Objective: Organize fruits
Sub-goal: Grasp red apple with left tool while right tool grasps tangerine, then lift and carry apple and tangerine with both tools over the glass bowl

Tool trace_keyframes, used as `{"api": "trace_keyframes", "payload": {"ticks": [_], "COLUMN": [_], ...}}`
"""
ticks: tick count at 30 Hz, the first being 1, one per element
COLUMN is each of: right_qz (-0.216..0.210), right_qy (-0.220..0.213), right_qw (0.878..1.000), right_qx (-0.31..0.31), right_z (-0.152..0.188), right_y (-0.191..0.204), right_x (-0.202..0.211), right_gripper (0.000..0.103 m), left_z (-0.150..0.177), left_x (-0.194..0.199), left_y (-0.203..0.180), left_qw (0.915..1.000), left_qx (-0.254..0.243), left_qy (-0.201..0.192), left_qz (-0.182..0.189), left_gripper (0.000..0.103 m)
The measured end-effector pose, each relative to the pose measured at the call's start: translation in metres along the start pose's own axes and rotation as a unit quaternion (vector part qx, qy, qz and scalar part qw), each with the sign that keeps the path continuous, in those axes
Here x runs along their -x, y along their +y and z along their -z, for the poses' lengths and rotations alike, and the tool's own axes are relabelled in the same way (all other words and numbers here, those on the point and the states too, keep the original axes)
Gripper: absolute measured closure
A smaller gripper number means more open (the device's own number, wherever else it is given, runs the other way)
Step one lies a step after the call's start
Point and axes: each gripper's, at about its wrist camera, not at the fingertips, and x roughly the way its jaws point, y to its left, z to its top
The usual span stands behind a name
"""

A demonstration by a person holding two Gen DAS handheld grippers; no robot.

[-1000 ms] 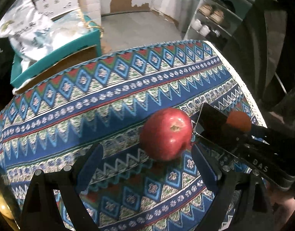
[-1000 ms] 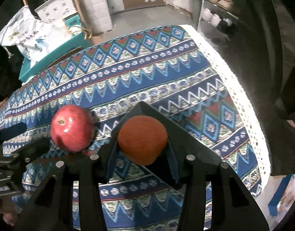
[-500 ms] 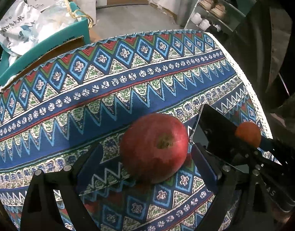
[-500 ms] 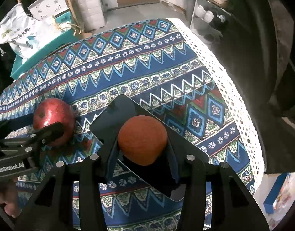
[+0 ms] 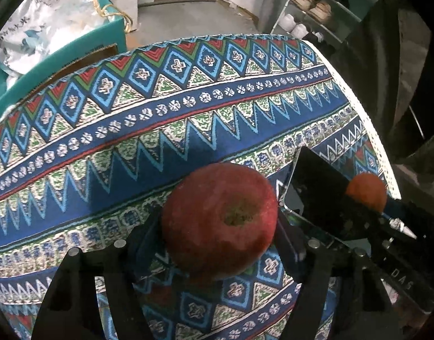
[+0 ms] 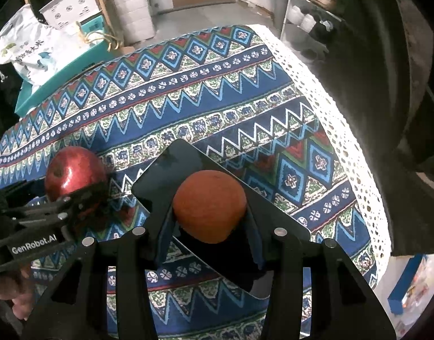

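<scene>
L tongs (image 5: 219, 226) closing, R tongs (image 6: 209, 212) clamped

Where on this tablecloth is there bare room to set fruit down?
Free: the patterned tablecloth beyond both fruits, up to the teal box and the lace edge. Crowded: near side, around the red apple, orange fruit and black tray.

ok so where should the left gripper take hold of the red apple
Across its widest part, one finger on each flank, coming down from above. The red apple sits on the tablecloth with its dimpled end up, so the round sides are free. The left gripper already straddles it, jaws closing. The right gripper holds the orange over a black tray alongside.
</scene>
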Motion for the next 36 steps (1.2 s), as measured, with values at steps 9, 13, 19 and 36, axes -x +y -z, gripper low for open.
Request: {"api": "trace_keyframes", "payload": {"ticks": [9,13,19,36], "right_qz": [0.000,-0.001,-0.002,-0.025], "right_qy": [-0.018,-0.029,-0.052,-0.119], "right_qw": [1.000,0.999,0.998,0.991], "right_qx": [0.012,0.021,0.034,0.057], "right_z": [-0.005,-0.008,-0.012,-0.022], "right_y": [0.010,0.016,0.025,0.049], "right_x": [0.015,0.026,0.052,0.126], "right_gripper": [0.058,0.058,0.058,0.058], "left_z": [0.008,0.011,0.014,0.027], "left_x": [0.040,0.065,0.096,0.192], "left_y": [0.009,0.013,0.019,0.023], "left_qw": [0.9993,0.9982,0.9962,0.9872], "left_qx": [0.006,0.001,-0.001,-0.002], "left_qy": [-0.036,-0.058,-0.082,-0.154], "left_qz": [-0.005,-0.017,-0.029,-0.042], "left_gripper": [0.028,0.028,0.028,0.028]}}
